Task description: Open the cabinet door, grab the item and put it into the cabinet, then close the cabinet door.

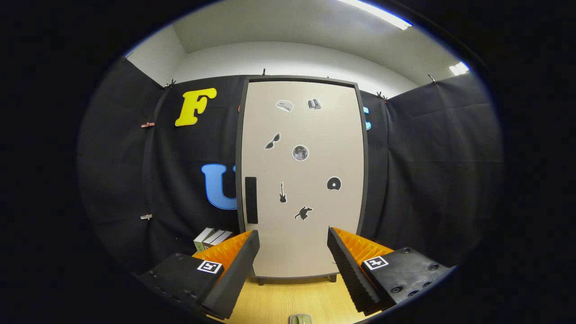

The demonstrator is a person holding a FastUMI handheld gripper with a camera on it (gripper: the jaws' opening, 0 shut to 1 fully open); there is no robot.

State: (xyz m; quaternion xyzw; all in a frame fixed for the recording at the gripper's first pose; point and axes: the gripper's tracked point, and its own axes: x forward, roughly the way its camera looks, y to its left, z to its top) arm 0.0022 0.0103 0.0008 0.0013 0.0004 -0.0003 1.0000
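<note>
A tall cabinet (300, 180) with a dark frame stands on the wooden table straight beyond my fingers. Its beige door, dotted with small stickers, is shut. A dark vertical handle (250, 200) runs along the door's left side, above my left finger. My gripper (293, 240) is open, well short of the door, with nothing between its fingers. A small grey-green item (300, 319) lies on the table close below and between my fingers, mostly cut off.
Several upright books or boxes (212, 238) stand on the table left of the cabinet, behind my left finger. Black cloth walls close in the booth on both sides and behind the cabinet. Bare wooden tabletop (292, 299) lies between me and the cabinet's feet.
</note>
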